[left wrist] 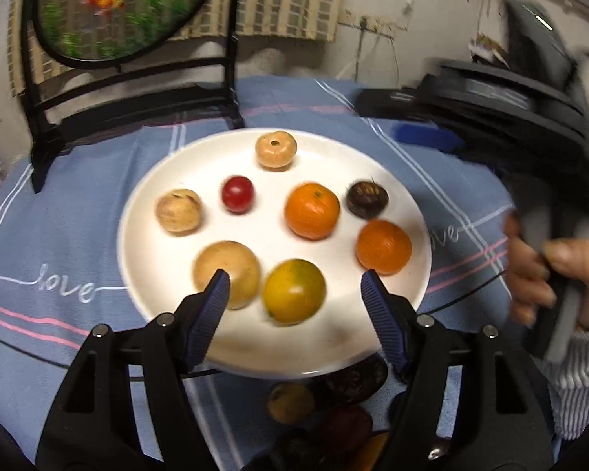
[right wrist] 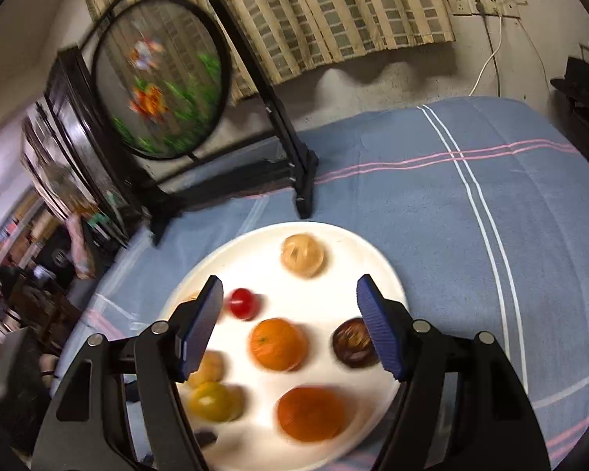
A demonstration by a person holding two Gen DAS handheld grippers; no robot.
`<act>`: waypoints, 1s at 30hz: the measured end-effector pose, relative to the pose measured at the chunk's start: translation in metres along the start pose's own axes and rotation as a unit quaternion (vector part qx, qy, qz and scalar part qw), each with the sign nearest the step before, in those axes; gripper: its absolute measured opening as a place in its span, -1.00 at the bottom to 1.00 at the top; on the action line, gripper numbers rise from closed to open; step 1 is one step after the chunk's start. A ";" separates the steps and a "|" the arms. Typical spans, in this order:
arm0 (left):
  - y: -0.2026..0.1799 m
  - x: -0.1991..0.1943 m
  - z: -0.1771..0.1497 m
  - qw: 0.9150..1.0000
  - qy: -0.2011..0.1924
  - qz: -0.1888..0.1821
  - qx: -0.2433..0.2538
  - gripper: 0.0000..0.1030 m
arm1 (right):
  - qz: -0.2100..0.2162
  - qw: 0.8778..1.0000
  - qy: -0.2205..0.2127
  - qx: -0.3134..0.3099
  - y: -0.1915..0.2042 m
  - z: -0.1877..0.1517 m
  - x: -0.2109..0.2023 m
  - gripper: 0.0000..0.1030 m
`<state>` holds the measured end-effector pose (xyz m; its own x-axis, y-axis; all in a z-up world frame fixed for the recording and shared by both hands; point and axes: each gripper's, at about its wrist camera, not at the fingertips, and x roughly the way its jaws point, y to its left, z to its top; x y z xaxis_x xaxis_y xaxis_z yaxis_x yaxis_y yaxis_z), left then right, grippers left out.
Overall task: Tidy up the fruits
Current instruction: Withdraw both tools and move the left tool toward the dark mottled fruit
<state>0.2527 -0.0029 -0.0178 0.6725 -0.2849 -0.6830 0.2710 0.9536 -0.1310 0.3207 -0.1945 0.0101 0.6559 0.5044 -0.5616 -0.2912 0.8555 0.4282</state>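
We hold both grippers, left and right, jaws apart and empty, over the fruit-laden plate.

Glossy white ceramic-looking plate on matt blue woven cloth; ribbed pads line the jaws.

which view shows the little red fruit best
The left wrist view: the red fruit sits unobstructed and fairly sharp on the white plate. In the right wrist view it is blurred, close beside one blue finger pad.
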 end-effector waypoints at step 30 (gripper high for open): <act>-0.013 -0.052 -0.093 0.991 -0.001 0.093 0.098 0.86 | 0.018 0.997 0.034 0.067 -0.017 -0.115 -0.105 0.96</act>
<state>0.1504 0.0090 -0.0473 0.7243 -0.1063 -0.6813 0.2708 0.9525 0.1392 0.1764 -0.2483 -0.0196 0.5969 0.5446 -0.5892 -0.2151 0.8161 0.5363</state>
